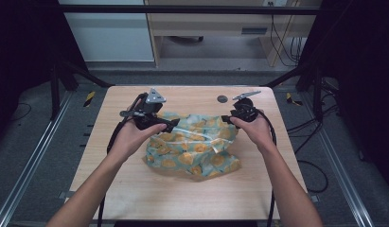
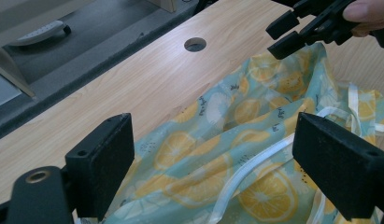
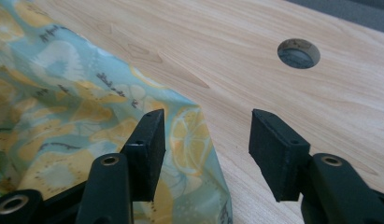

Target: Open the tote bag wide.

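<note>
A crumpled lemon-print cloth (image 1: pixel 194 149) lies mid-table (image 1: pixel 135 189) between a person's two hand-held grippers: the left gripper (image 2: pixel 213 172) hangs over it with jaws spread wide, while the right gripper (image 3: pixel 206 149), jaws parted and gripping nothing, straddles the cloth's far corner

Both forearms are bare, with no sleeves showing, and each hand carries a black gripper, the left gripper (image 1: pixel 169 124) and the right gripper (image 1: pixel 226 118), with blocky matt-black jaws, brass-ringed screw holes, a grey three-cornered plate on top and a trailing black cable.
</note>
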`<move>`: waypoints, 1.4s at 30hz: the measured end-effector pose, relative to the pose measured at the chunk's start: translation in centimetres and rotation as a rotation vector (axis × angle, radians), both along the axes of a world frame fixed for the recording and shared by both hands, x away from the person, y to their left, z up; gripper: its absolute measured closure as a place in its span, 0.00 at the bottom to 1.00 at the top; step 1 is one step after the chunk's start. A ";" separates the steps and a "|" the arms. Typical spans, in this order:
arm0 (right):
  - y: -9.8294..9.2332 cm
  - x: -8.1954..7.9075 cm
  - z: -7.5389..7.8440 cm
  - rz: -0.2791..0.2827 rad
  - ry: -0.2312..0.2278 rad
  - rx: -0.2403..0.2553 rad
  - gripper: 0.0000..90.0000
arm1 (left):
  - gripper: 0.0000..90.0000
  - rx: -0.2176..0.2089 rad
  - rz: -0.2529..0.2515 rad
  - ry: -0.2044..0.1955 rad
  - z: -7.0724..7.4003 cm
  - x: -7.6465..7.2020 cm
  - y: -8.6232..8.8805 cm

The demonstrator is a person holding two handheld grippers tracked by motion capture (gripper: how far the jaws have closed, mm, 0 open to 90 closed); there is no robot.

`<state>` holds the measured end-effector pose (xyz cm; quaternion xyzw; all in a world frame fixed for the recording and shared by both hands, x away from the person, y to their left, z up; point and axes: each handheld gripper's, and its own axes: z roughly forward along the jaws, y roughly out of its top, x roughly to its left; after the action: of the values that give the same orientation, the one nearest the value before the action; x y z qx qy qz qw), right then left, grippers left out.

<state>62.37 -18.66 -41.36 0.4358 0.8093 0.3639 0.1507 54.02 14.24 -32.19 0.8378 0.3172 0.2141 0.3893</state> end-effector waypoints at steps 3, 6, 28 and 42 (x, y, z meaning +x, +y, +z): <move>0.3 0.5 -0.6 0.016 0.032 -0.005 0.49 | 0.14 0.007 -0.005 0.004 0.0 0.1 0.1; 0.7 0.7 -0.8 0.027 0.048 -0.019 0.49 | 0.14 0.000 -0.002 0.009 -0.1 0.1 0.0; 1.4 0.4 -1.6 0.065 0.118 -0.119 0.87 | 0.14 -0.001 -0.017 0.020 -0.4 -0.1 0.0; 1.7 -1.4 0.6 0.120 0.048 -0.054 1.00 | 0.17 0.023 0.001 0.022 -0.6 0.0 -0.3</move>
<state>60.96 -16.94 -40.71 0.3910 0.8467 0.3400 0.1210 54.01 13.94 -32.83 0.8444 0.3194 0.2086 0.3761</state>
